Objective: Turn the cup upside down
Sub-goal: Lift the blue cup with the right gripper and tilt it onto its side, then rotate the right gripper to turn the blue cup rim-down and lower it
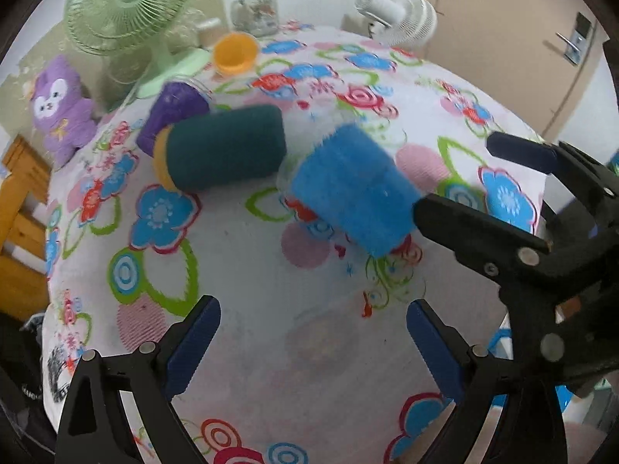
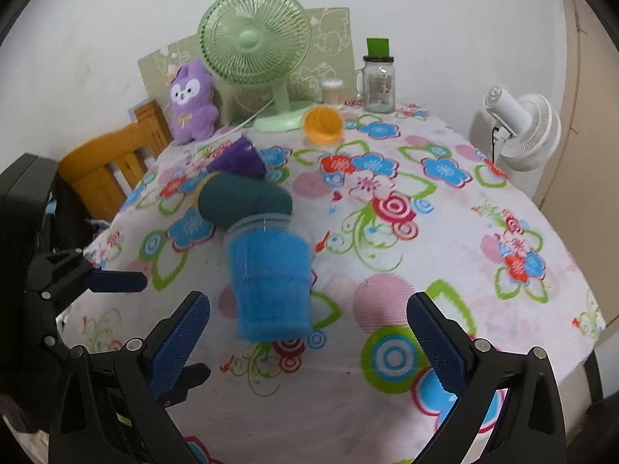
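While both grippers, left (image 1: 309, 342) and right (image 2: 307, 334), gape wide and hold nothing, the blurred clear plastic cup with blue lining (image 2: 271, 278) tilts over the flowered tablecloth (image 2: 445, 232).

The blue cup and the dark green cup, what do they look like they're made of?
The blue cup looks like clear glossy plastic around a fuzzy blue liner: its see-through rim shows stacked ridges. The dark green cup has a matte, felt-like surface with a yellow rim at one end; whether plastic lies over it is unclear.

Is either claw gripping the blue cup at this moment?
No, the blue cup sits blurred between both open claws, touched by neither.
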Demonstrator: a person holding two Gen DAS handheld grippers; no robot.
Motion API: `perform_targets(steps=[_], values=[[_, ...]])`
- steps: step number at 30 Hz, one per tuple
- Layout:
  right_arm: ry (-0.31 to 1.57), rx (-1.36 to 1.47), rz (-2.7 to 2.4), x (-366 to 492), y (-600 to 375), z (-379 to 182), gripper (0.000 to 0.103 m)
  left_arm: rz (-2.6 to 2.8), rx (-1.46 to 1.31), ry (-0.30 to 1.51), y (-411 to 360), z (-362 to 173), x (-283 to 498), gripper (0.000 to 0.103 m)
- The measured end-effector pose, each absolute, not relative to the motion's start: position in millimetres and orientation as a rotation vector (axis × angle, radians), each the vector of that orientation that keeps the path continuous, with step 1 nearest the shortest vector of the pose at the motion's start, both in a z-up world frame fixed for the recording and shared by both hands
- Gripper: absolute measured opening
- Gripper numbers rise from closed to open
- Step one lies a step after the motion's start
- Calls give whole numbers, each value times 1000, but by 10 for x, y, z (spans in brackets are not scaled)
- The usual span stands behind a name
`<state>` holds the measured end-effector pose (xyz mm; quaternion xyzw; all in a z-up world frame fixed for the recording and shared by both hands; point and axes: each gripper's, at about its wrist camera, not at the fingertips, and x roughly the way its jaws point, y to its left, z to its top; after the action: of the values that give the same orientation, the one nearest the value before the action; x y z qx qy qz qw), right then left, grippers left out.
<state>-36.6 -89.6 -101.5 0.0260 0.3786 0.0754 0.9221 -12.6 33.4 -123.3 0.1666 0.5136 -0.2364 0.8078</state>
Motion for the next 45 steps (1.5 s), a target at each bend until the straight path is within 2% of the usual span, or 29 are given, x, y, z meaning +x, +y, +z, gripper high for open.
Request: perform_targets(steps=[6, 10, 13, 16, 20, 27, 30, 39, 45], values=[[726, 24, 151, -395, -806, -1275, 101, -593, 427, 1075, 327, -1390, -146, 98], [702, 22, 156, -390, -756, -1369, 93, -622, 429, 1077, 340, -1459, -68, 98], [714, 30, 151, -351, -755, -1446, 92, -632, 438, 1077, 352, -1526, -22, 98], [725, 22, 158, -336, -732, -1511, 84, -640, 449, 1072, 370, -1557, -9, 99], [713, 34, 156, -321, -709, -1545, 82, -658, 439, 1067, 395, -1562, 16, 98], [696, 6, 165, -294, -656, -1569, 68, -672, 455, 1046, 394, -1555, 12, 98], [678, 6, 154, -322, -667, -1563, 58, -677, 458, 1031, 385, -1544, 0, 98], [672, 19, 141, -347, -733, -1424, 56, -666, 434, 1014, 367, -1394, -35, 98], [745, 11, 119, -380, -783, -1018, 56, -637, 418, 1006, 360, -1073, -89, 98]])
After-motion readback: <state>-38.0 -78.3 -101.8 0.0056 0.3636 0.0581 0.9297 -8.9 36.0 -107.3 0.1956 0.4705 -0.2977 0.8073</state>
